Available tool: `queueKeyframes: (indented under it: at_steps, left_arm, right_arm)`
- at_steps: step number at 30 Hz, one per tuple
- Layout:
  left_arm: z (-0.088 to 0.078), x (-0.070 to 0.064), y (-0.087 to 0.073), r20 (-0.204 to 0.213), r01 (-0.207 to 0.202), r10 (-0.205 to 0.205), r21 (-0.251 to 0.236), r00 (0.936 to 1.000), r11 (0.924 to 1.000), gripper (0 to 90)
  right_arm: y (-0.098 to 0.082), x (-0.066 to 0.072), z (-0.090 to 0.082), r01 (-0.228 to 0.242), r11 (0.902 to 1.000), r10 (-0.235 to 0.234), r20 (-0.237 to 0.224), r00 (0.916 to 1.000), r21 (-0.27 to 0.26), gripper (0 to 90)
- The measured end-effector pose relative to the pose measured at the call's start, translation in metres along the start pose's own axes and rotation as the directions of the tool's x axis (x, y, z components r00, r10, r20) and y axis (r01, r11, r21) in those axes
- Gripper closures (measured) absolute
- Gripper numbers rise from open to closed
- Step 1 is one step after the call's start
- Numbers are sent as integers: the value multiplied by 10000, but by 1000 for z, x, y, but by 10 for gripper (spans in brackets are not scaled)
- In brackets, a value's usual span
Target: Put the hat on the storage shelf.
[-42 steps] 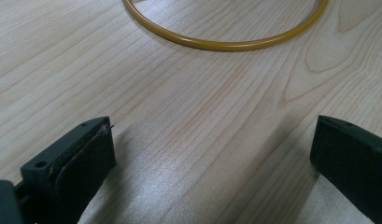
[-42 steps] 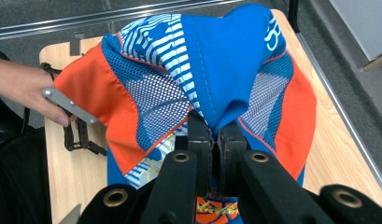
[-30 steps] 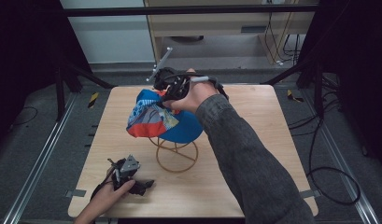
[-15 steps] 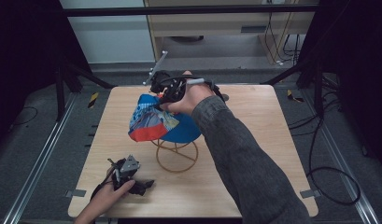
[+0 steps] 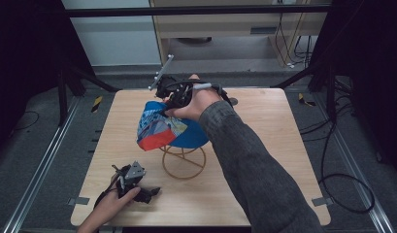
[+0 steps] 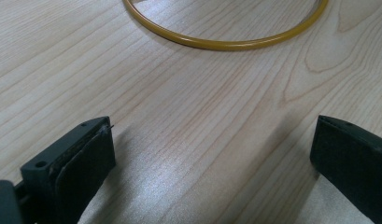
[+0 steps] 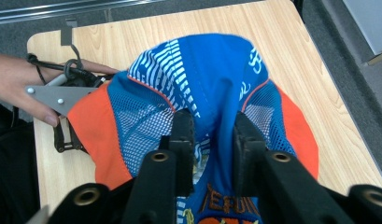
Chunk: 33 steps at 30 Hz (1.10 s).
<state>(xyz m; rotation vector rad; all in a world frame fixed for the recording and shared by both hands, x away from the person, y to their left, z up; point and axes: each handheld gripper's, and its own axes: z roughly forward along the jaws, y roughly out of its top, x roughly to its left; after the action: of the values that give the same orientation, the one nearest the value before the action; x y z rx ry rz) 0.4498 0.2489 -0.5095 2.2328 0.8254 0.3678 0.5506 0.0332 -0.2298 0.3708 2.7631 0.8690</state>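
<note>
While draped on stand (image 5: 183, 162) | cap (image 7: 202, 84) fold between right tongs (image 7: 212, 126), just loosening | left tongs (image 6: 212, 154) released

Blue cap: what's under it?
A gold wire stand holds up the blue cap; its ring base and lower loops show on the table. The stand's top is covered by the cap, so how it seats can't be seen.

Light wood table (image 5: 264, 145) — gold wire stand (image 5: 183, 160), left gripper (image 5: 138, 187) resting.
</note>
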Motion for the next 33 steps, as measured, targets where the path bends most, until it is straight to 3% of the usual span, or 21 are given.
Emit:
queueKeyframes:
  at_steps: [27, 33]
  left_arm:
    - [0, 0, 0, -4, -1, 1, 7, 10000, 10000, 0]
    - [0, 0, 0, -2, -4, 4, 8, 10000, 10000, 0]
  right_arm:
    - [-1, 1, 3, -356, 9994, 356, -54, 9994, 2, 455]
    - [-1, 1, 1, -461, 9988, 461, 11, 9989, -168, 355]
